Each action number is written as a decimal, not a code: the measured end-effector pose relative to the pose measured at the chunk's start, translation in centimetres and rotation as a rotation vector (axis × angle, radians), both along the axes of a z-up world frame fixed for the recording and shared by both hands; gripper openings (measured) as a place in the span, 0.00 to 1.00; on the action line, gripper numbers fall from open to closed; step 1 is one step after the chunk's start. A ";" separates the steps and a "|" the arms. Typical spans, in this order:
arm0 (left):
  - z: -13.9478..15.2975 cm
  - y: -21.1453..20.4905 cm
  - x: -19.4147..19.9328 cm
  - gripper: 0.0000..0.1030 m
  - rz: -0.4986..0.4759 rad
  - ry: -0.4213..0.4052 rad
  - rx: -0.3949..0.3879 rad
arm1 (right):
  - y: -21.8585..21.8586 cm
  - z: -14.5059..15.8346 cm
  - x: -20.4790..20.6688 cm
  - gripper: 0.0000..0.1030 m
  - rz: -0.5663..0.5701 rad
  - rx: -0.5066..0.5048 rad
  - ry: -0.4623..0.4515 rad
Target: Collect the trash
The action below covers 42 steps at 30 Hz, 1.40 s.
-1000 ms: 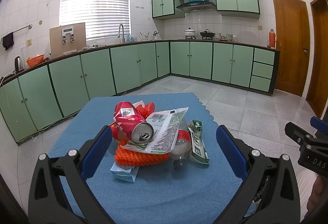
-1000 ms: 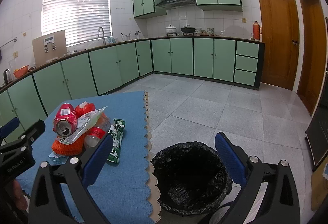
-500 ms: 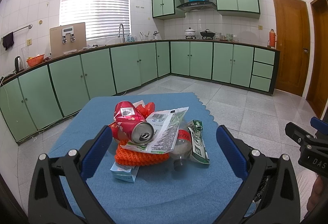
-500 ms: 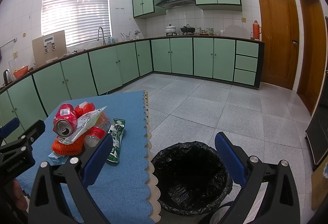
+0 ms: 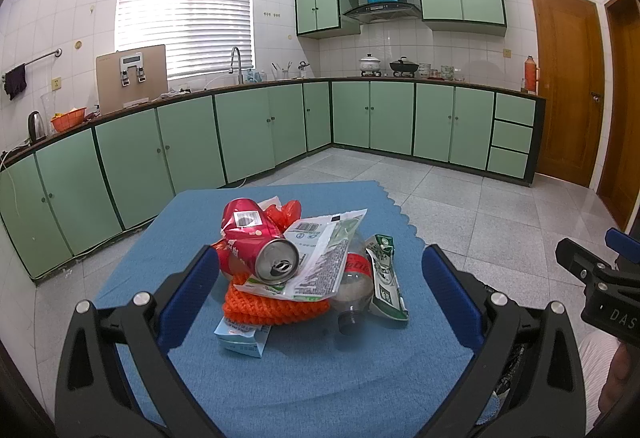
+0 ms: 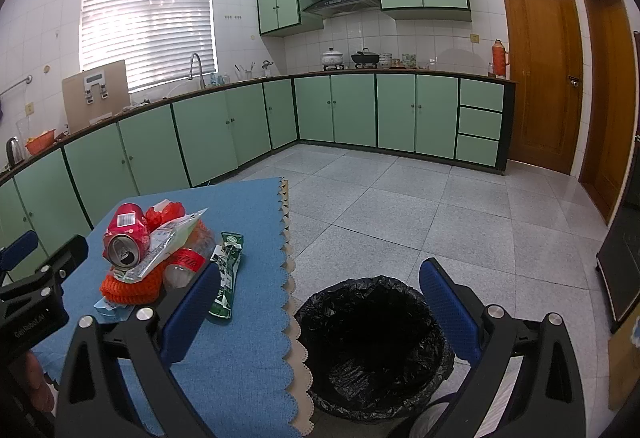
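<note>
2 tongs [image 5: 316, 290] [image 6: 316, 302] agape — trash pile [image 5: 304, 266] untouched

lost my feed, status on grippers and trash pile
Left gripper open, empty. Right gripper open, above bin. Trash pile untouched on table. Nothing blocking.

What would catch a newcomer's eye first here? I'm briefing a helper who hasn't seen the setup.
The heap of trash in the middle of the blue table, topped by a red can lying on its side. Then the black-lined bin on the floor just past the table's scalloped edge, between the open right gripper's fingers.
</note>
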State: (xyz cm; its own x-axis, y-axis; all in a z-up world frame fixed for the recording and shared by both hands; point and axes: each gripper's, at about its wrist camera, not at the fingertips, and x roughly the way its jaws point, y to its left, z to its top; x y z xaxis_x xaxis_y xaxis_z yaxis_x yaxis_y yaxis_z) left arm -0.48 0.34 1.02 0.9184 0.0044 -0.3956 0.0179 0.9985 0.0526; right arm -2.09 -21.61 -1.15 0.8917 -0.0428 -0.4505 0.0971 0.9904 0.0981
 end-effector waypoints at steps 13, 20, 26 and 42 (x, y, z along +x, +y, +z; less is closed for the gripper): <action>0.0 0.1 0.1 0.95 0.006 -0.008 0.006 | -0.1 0.0 0.1 0.94 0.000 -0.001 -0.002; -1.1 2.8 1.3 0.95 0.066 -0.017 0.015 | 0.4 -0.6 1.1 0.94 0.015 -0.012 -0.007; -2.4 5.3 2.3 0.95 0.115 -0.010 0.024 | 2.3 -1.9 2.6 0.94 0.053 -0.013 -0.007; -5.7 7.7 7.0 0.91 0.125 0.057 0.007 | 6.1 -3.9 7.7 0.87 0.129 -0.029 0.050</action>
